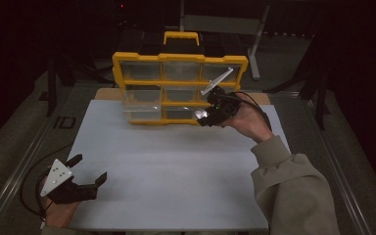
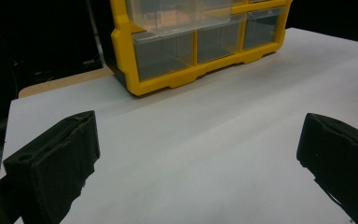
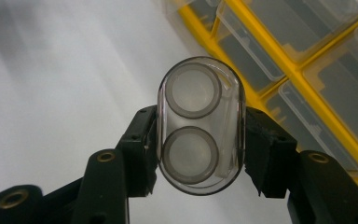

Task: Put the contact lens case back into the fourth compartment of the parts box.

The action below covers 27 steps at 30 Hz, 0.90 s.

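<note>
Jaws of the right gripper (image 3: pixel 199 154) clamp a clear oval plastic case with two round lenses (image 3: pixel 200 125) just before the yellow-framed organiser of clear drawers (image 1: pixel 178 88) on the white table (image 1: pixel 176 161), while the left gripper (image 1: pixel 89 170) rests wide open, holding nothing.

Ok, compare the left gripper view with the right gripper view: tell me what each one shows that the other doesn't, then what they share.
Left gripper view: the left gripper, jaws wide apart over bare white sheet, and a strip of wooden tabletop at the sheet's edge.

Right gripper view: the right gripper clamped on a clear oval plastic case holding two grey-rimmed round discs.

Both: the yellow-framed organiser of clear plastic drawers and the white sheet.
</note>
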Tool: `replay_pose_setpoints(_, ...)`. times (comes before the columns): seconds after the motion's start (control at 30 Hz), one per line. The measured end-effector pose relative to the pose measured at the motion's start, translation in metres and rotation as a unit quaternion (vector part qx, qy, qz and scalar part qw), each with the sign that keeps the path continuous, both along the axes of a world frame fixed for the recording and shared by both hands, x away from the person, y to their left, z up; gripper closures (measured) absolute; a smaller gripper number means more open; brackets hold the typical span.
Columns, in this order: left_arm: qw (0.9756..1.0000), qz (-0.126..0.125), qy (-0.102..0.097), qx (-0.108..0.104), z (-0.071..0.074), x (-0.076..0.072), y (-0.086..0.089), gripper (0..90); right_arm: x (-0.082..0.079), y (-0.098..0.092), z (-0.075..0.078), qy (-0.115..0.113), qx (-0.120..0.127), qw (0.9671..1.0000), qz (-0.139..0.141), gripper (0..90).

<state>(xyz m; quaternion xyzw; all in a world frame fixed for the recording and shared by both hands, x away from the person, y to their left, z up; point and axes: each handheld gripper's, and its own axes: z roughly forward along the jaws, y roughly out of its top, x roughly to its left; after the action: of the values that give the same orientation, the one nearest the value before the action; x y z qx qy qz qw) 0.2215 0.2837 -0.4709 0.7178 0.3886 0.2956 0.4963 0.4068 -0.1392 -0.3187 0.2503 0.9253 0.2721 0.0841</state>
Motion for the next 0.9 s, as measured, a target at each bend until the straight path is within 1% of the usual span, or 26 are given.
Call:
replay_pose_setpoints(0.3, 1.0000, 0.000, 0.003, -0.001, 0.000, 0.000, 0.001, 0.0, 0.008, 0.008, 0.009, 0.001, -0.003, 1.0000, 0.005, 48.6)
replay_pose_setpoints(0.9, 1.0000, -0.001, 0.007, 0.000, -0.001, 0.001, 0.001, 0.0, 0.023, 0.024, 0.019, -0.006, 0.004, 1.0000, 0.004, 48.6)
